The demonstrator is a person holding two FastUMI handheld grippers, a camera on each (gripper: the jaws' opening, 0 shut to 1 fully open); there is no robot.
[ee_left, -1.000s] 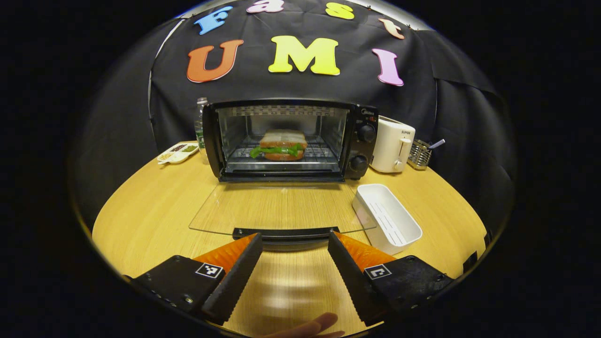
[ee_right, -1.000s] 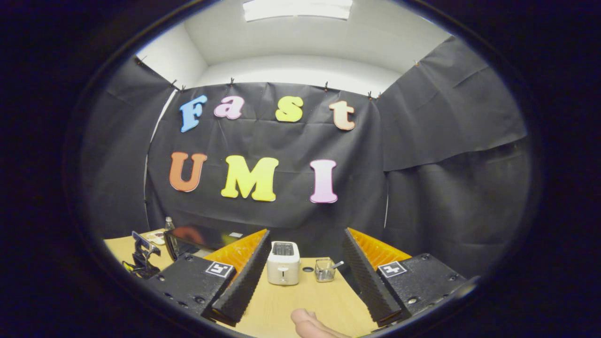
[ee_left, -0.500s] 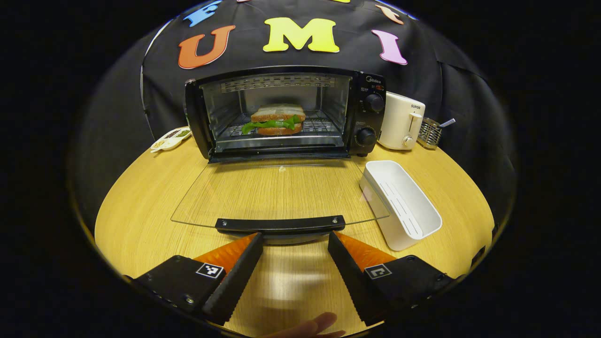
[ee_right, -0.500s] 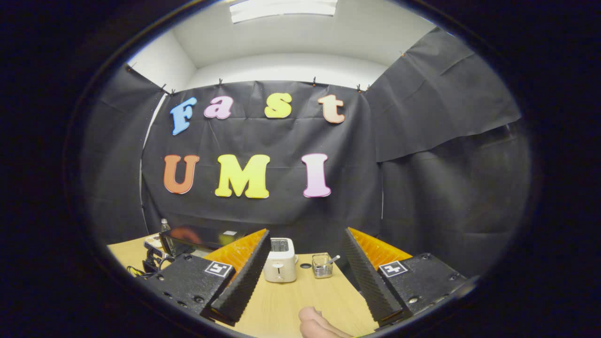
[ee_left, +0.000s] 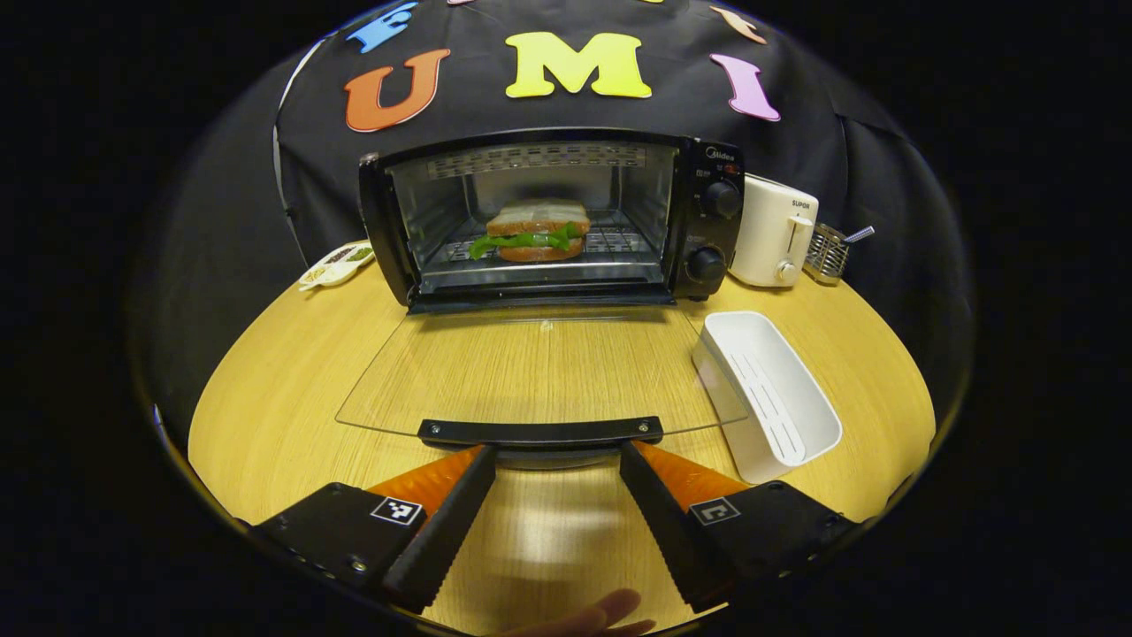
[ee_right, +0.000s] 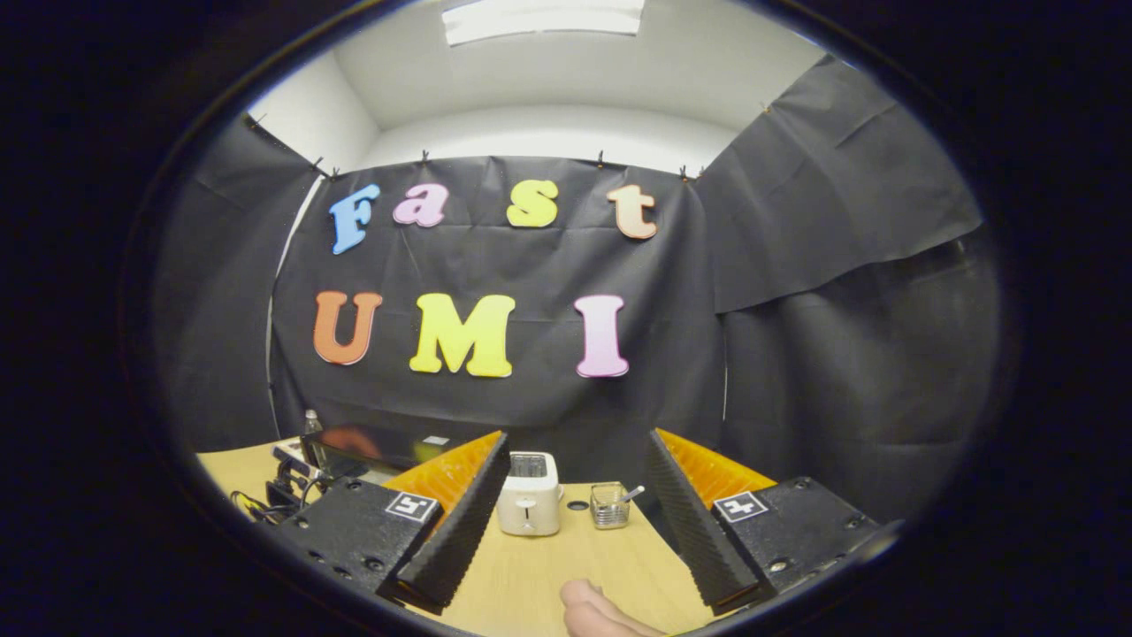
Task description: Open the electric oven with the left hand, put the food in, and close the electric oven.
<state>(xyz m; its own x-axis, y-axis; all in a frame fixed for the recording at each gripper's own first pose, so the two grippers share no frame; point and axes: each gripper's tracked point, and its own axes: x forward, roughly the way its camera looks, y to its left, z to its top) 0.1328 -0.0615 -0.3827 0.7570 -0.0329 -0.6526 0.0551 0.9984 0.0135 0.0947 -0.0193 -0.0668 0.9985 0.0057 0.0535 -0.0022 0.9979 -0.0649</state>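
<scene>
With the sandwich [ee_left: 533, 230] on the oven [ee_left: 553, 221] rack, the left gripper [ee_left: 557, 453], spread wide and empty, nears the lowered door's handle [ee_left: 539, 431], which it must lift to close; the right gripper [ee_right: 575, 451] idles agape, holding nothing.

Wooden table [ee_left: 292, 372]: oven [ee_left: 553, 221], toaster [ee_left: 778, 241], tray [ee_left: 768, 398].

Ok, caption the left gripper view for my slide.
Open left gripper faces handle of lowered oven door; sandwich sits inside.
</scene>
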